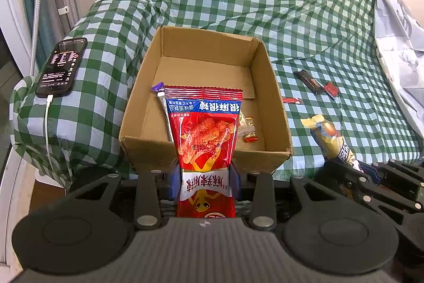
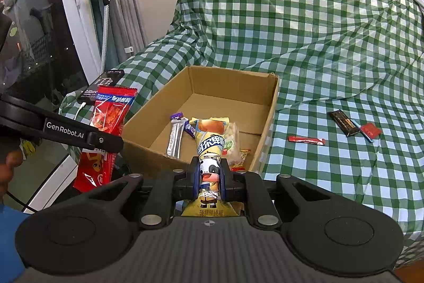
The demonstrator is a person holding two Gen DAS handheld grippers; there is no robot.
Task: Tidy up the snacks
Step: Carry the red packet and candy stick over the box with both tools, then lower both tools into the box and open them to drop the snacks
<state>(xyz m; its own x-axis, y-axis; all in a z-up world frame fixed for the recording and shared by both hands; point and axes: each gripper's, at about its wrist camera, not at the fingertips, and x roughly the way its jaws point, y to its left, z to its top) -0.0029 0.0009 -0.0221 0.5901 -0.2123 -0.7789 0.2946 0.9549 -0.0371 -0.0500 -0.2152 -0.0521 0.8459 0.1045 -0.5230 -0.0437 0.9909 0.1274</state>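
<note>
An open cardboard box [image 1: 270, 86] [image 2: 267, 118] sits on the green checked cloth and holds several small snacks, among them a silver bar [image 2: 175, 141]. My left gripper [image 1: 206, 177] is shut on a red snack bag [image 1: 205, 134], held upright just in front of the box's near wall; the bag also shows in the right wrist view [image 2: 106, 129]. My right gripper [image 2: 209, 177] is shut on a yellow cow-print candy bag [image 2: 210, 142], held at the box's near edge; it shows at the right of the left wrist view [image 1: 331, 139].
On the cloth right of the box lie a dark bar [image 2: 344, 122], a small red packet [image 2: 371, 130] and a red stick packet [image 2: 306, 140]. A phone [image 1: 62, 66] on a charging cable rests on the covered armrest at left. A window and curtain stand far left.
</note>
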